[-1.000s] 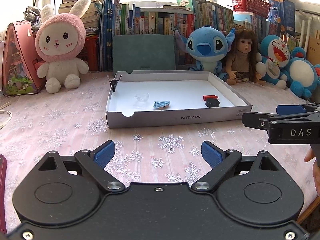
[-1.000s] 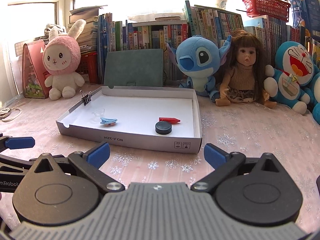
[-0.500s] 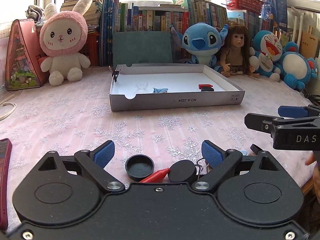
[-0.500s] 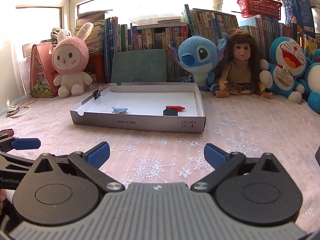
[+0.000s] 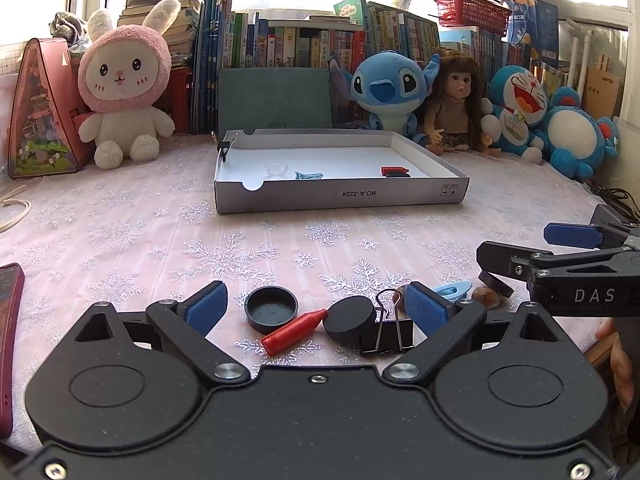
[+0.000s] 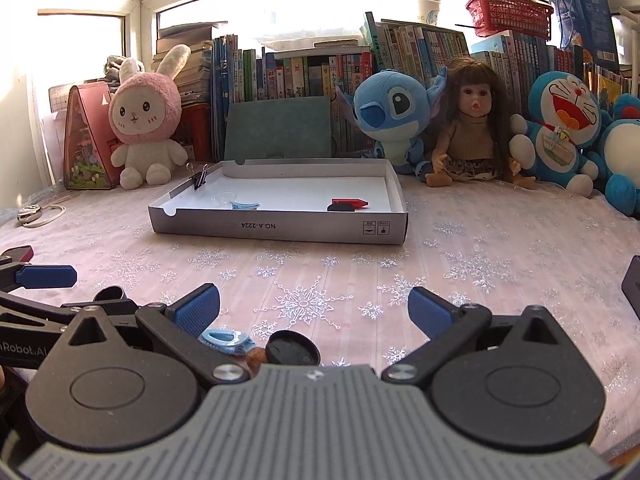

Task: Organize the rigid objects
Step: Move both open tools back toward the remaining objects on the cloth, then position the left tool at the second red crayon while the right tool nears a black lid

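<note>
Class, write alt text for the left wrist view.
Open left gripper hovers over a black cap, red crayon, black disc and binder clip on a snowflake tablecloth; a white tray lies beyond.

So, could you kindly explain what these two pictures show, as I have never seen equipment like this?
There is no robot here: a person holds a gripper in each hand, each carrying a forward-looking fisheye camera. The left camera shows the left hand-held gripper, open and holding nothing, above a black cap, a red crayon, a black disc and a binder clip on the snowflake tablecloth. The right camera shows the right hand-held gripper, also open and holding nothing. Farther back is a shallow cardboard tray with a few small items already inside.
</note>
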`<state>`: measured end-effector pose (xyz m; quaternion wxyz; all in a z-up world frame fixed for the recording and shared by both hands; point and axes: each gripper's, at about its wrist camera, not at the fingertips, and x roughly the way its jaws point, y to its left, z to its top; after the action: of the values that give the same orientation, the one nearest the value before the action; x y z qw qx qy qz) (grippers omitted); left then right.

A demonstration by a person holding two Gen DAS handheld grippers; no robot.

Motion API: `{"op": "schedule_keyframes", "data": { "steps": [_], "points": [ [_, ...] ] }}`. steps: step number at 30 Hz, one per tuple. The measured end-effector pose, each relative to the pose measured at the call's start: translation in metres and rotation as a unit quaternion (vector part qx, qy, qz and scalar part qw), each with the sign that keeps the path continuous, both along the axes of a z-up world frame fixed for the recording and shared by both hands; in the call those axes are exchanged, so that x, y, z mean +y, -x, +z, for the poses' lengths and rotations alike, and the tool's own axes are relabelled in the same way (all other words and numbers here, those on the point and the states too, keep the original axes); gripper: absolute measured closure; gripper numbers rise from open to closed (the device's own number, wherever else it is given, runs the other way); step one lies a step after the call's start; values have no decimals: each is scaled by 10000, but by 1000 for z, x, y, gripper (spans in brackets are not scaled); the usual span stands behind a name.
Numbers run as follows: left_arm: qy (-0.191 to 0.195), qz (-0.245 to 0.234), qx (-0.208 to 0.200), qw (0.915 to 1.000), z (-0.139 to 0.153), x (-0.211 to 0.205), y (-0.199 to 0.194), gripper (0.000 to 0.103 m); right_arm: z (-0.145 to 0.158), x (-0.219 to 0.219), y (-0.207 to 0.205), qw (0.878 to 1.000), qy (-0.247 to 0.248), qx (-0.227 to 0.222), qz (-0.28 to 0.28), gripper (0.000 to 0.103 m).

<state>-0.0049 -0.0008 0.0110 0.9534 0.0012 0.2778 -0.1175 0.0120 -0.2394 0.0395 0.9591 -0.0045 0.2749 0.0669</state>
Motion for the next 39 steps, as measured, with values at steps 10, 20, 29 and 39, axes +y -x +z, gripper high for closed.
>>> {"op": "schedule_keyframes", "data": {
  "steps": [10,20,29,39],
  "points": [
    [29,93,145,9998,-10,4,1,8,-11,2,6,9999,102,103,20,0],
    [27,157,312,9994,-22,4,-1,8,-18,5,11,9996,247,143,71,0],
    [-45,186,216,9996,-27,2,1,6,-28,15,12,9982,502,205,246,0],
    [-88,200,60,9997,-32,1,6,3,-33,18,9,9980,510,320,202,0]
  ]
}}
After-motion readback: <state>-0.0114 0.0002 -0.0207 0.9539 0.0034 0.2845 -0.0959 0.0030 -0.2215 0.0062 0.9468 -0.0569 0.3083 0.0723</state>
